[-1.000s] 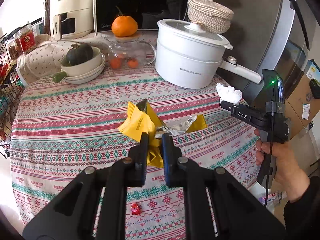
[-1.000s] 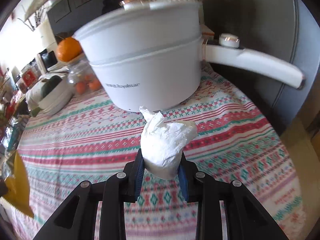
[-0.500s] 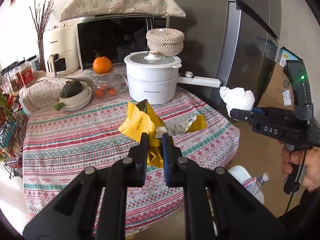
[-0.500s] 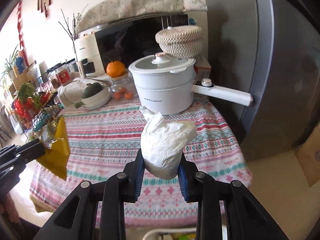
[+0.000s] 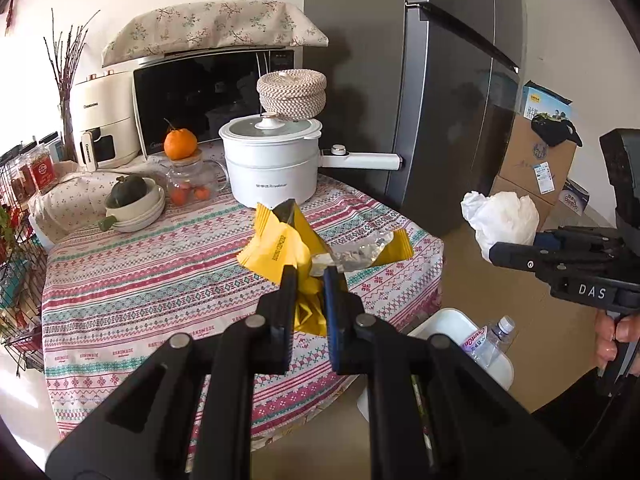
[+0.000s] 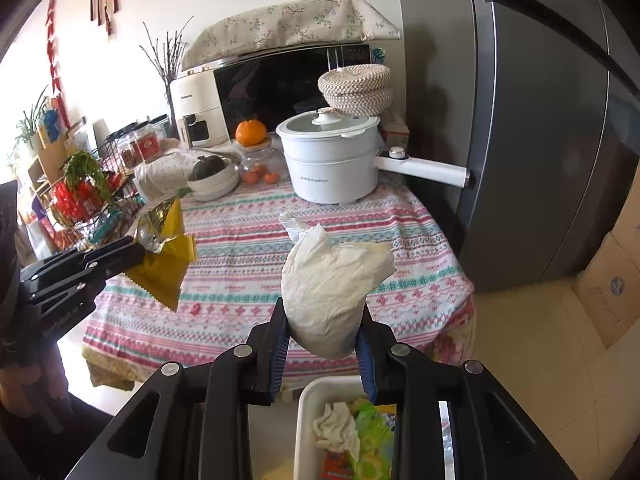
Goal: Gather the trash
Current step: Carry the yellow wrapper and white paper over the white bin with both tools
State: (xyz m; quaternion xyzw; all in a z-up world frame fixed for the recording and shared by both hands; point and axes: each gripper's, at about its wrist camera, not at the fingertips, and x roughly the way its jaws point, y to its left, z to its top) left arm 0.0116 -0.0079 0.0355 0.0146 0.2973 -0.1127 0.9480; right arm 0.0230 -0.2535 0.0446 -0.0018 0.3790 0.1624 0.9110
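The counter (image 6: 240, 248) wears a striped cloth of pink, teal and white with "HANDMADE" printed along its bands; behind the white pot (image 5: 272, 160) at its far edge stand a black microwave (image 5: 208, 96) under a flowered cover and a cream air fryer (image 5: 102, 120), and right of the pot rises a dark grey fridge (image 5: 460, 100). The left hand-held gripper (image 5: 311, 280) pinches a yellow foil wrapper (image 5: 280, 248), held up nearer the camera than the pot; the right hand-held gripper (image 6: 322, 320) clamps a crumpled white tissue (image 6: 328, 276), also nearer than the pot; "DAS" reads on its side in the left view. Only the right view shows into the white bin (image 6: 308, 400) below the counter's edge, holding tissue and bright packets; only the left shows the cardboard boxes (image 5: 532, 164) beside the fridge.
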